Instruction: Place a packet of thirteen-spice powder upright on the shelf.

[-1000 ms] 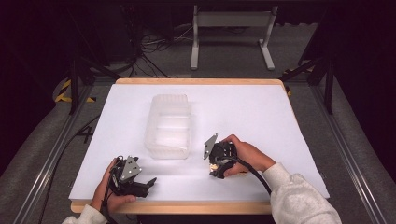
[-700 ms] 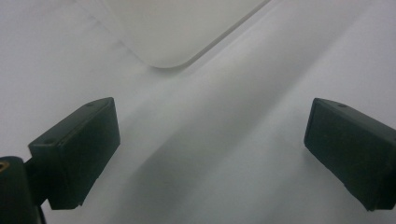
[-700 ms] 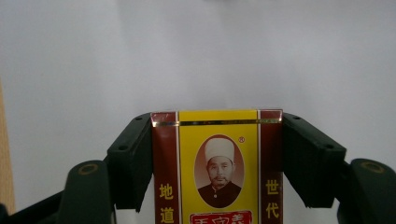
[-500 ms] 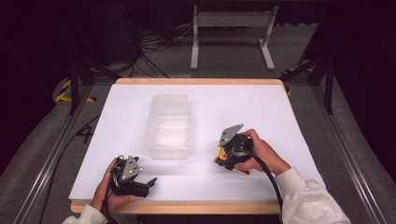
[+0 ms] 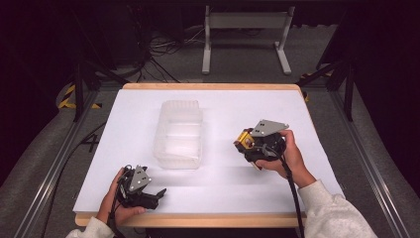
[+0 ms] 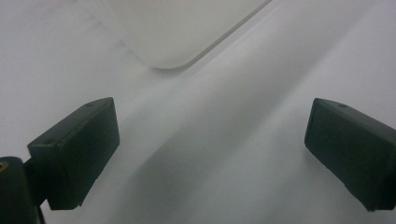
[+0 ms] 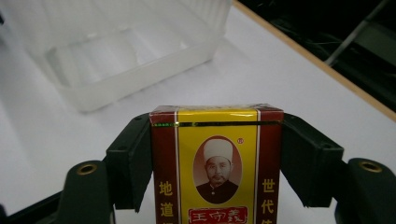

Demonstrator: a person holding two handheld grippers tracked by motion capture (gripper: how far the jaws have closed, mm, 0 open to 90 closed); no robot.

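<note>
A white worktop carries a clear plastic bin near its middle. To the bin's right, the right gripper has its fingers clamped on a red-and-yellow box. The left gripper rests at the near edge, fingers spread and empty.

The person's left hand rests at the near left corner of the surface, holding the black two-jaw left gripper low, jaws spread wide apart with nothing between them. The right hand, in a pale grey sleeve, holds the right gripper near the right edge, raised, its jaws clamped on the sides of a red-and-yellow printed box.
</note>
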